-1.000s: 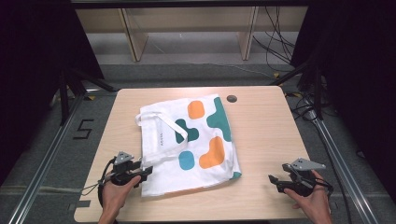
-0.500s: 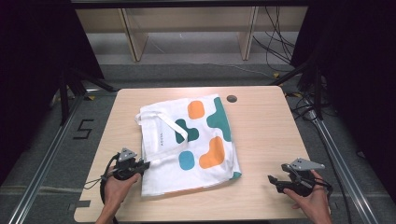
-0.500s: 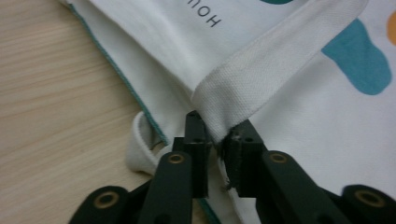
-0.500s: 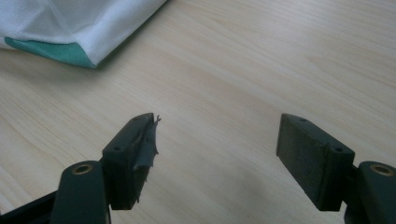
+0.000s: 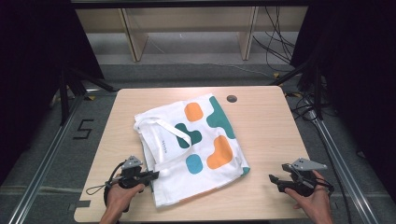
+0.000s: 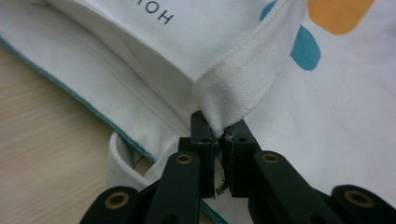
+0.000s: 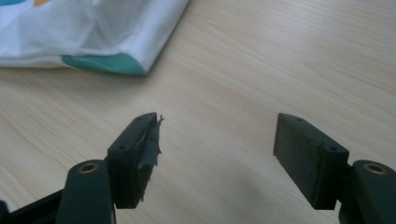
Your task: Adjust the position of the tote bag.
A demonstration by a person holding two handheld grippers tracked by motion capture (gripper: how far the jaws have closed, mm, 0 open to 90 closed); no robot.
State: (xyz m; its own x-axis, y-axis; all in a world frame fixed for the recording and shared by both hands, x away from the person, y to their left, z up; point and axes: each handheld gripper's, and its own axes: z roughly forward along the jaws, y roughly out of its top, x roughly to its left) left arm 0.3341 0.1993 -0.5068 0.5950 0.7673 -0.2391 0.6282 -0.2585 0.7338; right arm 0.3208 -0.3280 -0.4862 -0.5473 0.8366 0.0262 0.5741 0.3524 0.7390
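Left gripper clamped on the strap of a tote bag on the bench.

The left gripper (image 5: 152, 175), whose jaws have just been closing, pinches the white woven fabric strap (image 6: 243, 77) at the near left edge of the flat white cloth tote bag with orange and teal blobs (image 5: 205, 149), lying mid-bench on the light wooden bench (image 5: 271, 135). The right gripper (image 7: 217, 154), jaws apart, hovers over bare wood near the bag's teal corner.

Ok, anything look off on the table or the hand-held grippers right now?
Two things. The tote bag lies skewed to the table edges, one strap flopped across its print. The right hand-held gripper has a frayed, peeling pad on one jaw.
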